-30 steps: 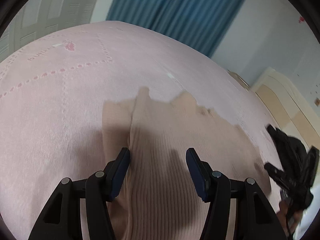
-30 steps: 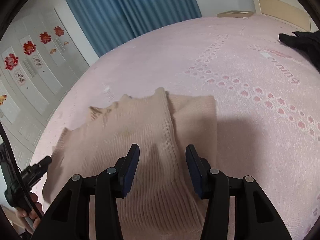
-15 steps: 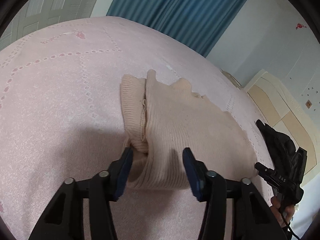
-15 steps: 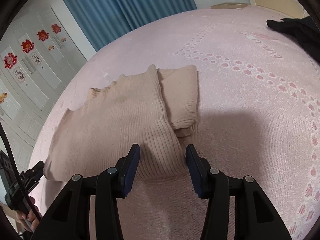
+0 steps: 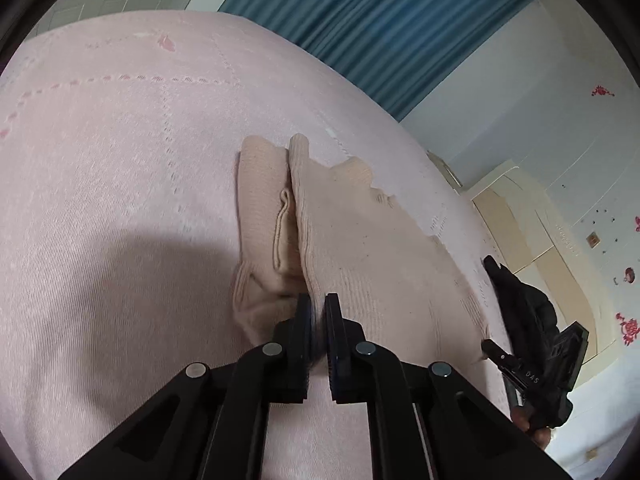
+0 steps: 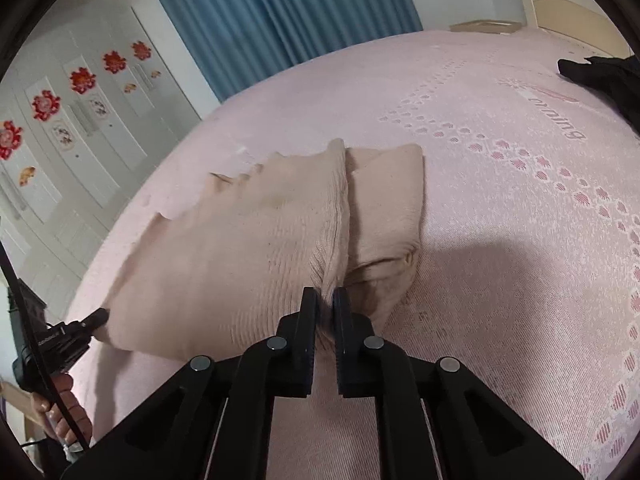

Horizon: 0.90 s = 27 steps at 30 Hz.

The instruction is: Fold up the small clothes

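Pink bed [image 5: 120,200] under me, blue curtain [image 6: 280,12] at twelve o'clock. The beige knit top [image 5: 360,240] lies mid-bed, one side already folded in. My left tool [image 5: 316,308] and right tool [image 6: 326,300] have just been closing; half a second back both gaped, now each pinches the near hem. I judge the lengthwise fold comes next.

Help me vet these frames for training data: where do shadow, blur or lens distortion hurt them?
Left wrist view: fisheye bulges the pink bedcover, a broad shadow falls left of the beige knit top, and the bedcover's dotted pattern smears slightly. Right wrist view: same bulge, shadow right of the top, black vignette at the corners; no glare in either.
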### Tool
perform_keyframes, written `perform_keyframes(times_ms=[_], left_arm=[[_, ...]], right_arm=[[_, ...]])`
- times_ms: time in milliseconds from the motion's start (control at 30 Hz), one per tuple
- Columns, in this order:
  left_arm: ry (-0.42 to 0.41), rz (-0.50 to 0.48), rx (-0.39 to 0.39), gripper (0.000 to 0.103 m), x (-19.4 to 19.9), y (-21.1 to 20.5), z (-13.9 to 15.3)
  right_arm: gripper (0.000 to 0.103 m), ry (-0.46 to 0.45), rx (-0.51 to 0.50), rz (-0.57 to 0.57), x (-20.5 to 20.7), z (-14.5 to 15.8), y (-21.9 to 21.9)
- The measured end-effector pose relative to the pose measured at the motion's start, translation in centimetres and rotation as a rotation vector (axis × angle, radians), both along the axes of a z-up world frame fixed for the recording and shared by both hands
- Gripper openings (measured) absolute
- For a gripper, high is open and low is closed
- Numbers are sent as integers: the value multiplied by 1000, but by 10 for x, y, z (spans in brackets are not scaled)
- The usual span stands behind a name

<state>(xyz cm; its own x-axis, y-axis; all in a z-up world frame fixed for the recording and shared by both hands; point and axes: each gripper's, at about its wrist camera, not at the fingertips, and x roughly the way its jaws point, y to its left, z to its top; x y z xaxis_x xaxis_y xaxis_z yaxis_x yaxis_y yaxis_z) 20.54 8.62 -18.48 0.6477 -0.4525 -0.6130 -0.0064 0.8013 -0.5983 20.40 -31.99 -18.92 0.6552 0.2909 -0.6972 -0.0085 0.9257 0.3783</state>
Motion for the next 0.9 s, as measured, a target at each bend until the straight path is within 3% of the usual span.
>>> perform_keyframes(times_ms=[267, 333, 400, 433, 633, 667, 700, 767, 833, 900], left_arm=[[51, 16, 72, 10, -5, -1, -5], [50, 23, 78, 21, -5, -1, -5], [32, 32, 77, 24, 1, -1, -2], [28, 34, 75, 24, 4, -2, -2], [-1, 62, 70, 24, 27, -6, 5], [-19, 64, 86, 24, 29, -7, 9], [-35, 64, 105, 24, 31, -10, 13], [-56, 60, 134, 26, 41, -18, 19], [-61, 27, 114, 40, 56, -21, 21], [-56, 20, 125, 46, 72, -26, 21]], right_arm=[[6, 59, -64, -39, -24, -13, -10], [15, 54, -60, -36, -22, -11, -7], [33, 37, -36, -19, -19, -9, -4], [33, 29, -36, -19, -17, -7, -1], [32, 36, -58, -50, 1, -5, 11], [14, 46, -60, -50, 2, -7, 11], [9, 77, -65, -30, 5, -12, 13], [8, 83, -103, -19, 4, -15, 17], [8, 69, -129, -9, -1, -15, 17], [8, 79, -133, -10, -3, -17, 15]])
